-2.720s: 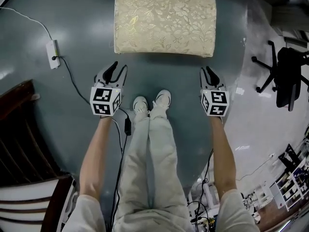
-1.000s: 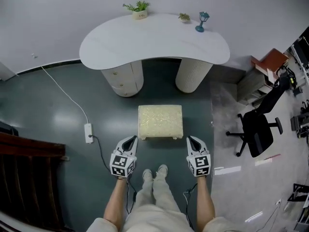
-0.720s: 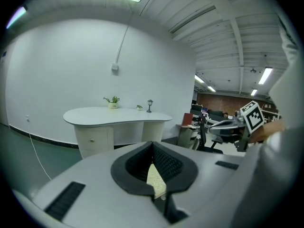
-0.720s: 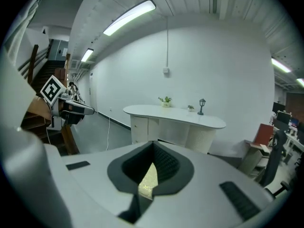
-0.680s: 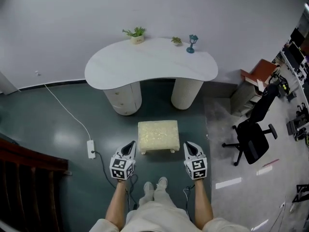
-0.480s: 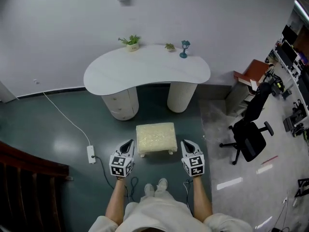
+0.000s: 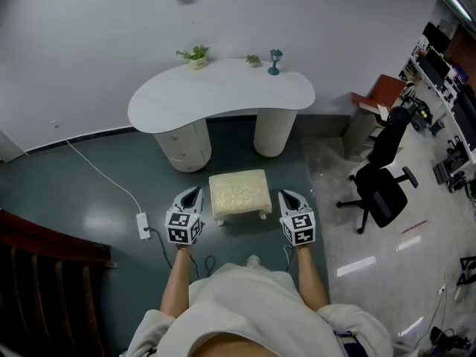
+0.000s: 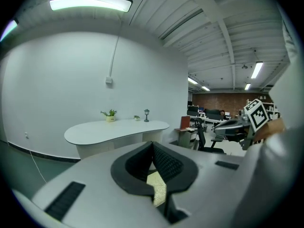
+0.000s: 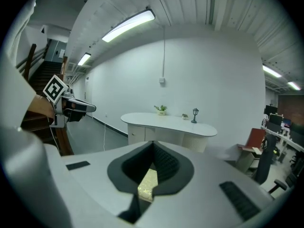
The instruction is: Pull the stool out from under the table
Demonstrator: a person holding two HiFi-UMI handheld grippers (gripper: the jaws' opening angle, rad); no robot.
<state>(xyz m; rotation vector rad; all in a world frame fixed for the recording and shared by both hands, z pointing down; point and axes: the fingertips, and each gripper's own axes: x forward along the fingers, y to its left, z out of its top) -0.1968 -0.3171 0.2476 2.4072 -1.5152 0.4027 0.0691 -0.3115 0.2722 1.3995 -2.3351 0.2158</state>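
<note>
Floor: smooth, glossy dark teal with soft reflections.
Table: matte white kidney-shaped top on two rounded pale pedestals, set against the white wall.
Office chair: black, on a star base, well apart to the right.
Stool: rectangular, cream cushion with a brocade-like sheen; on short legs on the floor, out from under the table, just in front of its pedestals, between the two grippers.
Left gripper: pale grey shell, dark ribbed pads pressed together, gripping nothing; just beside the stool's left edge.
Right gripper: same build, jaws together, empty; beside the stool's right edge.
Power strip: white, oblong, on the floor.
</note>
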